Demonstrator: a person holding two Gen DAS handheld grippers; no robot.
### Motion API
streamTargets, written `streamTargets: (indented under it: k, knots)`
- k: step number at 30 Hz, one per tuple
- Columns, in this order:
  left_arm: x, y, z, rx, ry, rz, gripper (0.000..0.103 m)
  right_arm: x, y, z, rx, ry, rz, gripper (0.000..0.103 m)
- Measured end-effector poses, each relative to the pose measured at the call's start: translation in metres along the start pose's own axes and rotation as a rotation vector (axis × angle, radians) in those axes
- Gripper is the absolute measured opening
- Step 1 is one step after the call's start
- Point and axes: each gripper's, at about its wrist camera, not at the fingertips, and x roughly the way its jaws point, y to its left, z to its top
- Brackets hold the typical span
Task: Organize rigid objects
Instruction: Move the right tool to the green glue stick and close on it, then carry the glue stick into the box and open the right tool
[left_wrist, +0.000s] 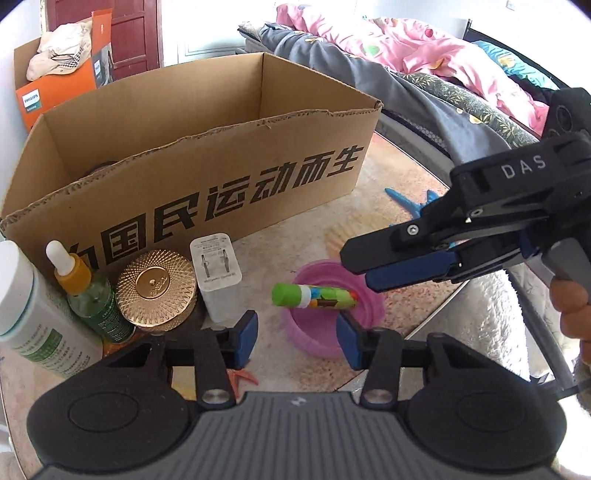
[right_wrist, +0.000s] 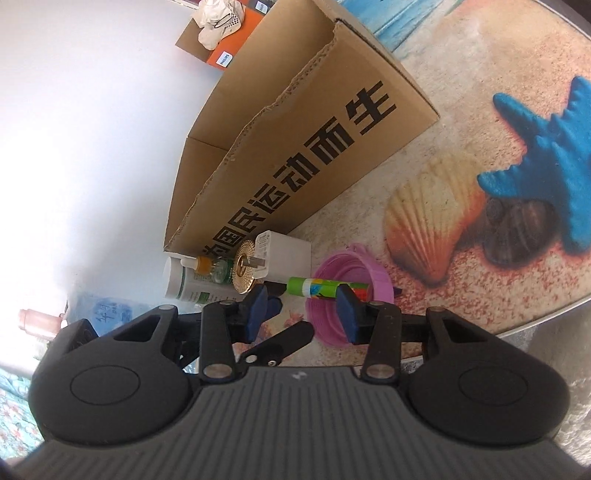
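A glue stick with a green cap (left_wrist: 314, 296) lies across a pink bowl (left_wrist: 332, 325) on the table; it shows too in the right wrist view (right_wrist: 325, 287) on the bowl (right_wrist: 343, 321). My left gripper (left_wrist: 297, 341) is open, just short of the bowl. My right gripper (right_wrist: 303, 314) is open, hovering above the glue stick; it shows in the left wrist view (left_wrist: 365, 266) above the bowl. A big open cardboard box (left_wrist: 207, 155) stands behind. A white charger (left_wrist: 218, 277), gold round tin (left_wrist: 157, 291), dropper bottle (left_wrist: 88, 295) and white tube (left_wrist: 33, 321) stand before it.
The round table has a seashell and starfish print (right_wrist: 517, 177), its edge at the right (right_wrist: 554, 314). A bed with pink and grey bedding (left_wrist: 424, 66) lies beyond. An orange box with cloth (left_wrist: 62, 74) sits at the back left.
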Motion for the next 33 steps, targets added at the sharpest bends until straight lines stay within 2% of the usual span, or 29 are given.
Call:
streamTargets:
  k: [3,7,10,13,16,20,24,27,28,33]
  knots:
    - [0.006,-0.003,-0.001,0.005,-0.001,0.003,0.045,0.007,0.011,0.004,-0.067,-0.008,-0.038,0.041]
    - [0.012,-0.002,-0.003,-0.003,0.008,-0.008,0.038,0.015,0.039,0.004,-0.328,-0.034,-0.12,0.041]
    - [0.018,-0.005,-0.003,0.001,0.001,0.009,0.026,0.025,0.048,0.004,-0.459,0.012,-0.141,0.041]
    - [0.02,-0.005,-0.003,-0.01,-0.011,0.013,0.017,0.036,0.05,0.005,-0.532,0.059,-0.146,0.041]
    - [0.02,-0.006,-0.002,-0.002,-0.025,0.019,0.015,0.045,0.051,0.006,-0.585,0.095,-0.144,0.04]
    - [0.024,-0.009,-0.001,0.022,-0.031,0.033,0.015,0.053,0.05,0.01,-0.619,0.115,-0.151,0.039]
    - [0.028,-0.012,0.0,0.036,-0.025,0.041,0.016,0.061,0.043,0.018,-0.599,0.152,-0.145,0.037]
    - [0.032,-0.011,0.0,0.031,-0.011,0.037,0.016,0.066,0.035,0.021,-0.552,0.17,-0.131,0.023]
    - [0.033,-0.011,0.0,0.026,-0.008,0.033,0.017,0.067,0.033,0.021,-0.543,0.17,-0.132,0.014]
    - [0.027,-0.013,0.001,0.035,-0.031,0.032,0.017,0.056,0.03,0.017,-0.502,0.121,-0.113,0.014]
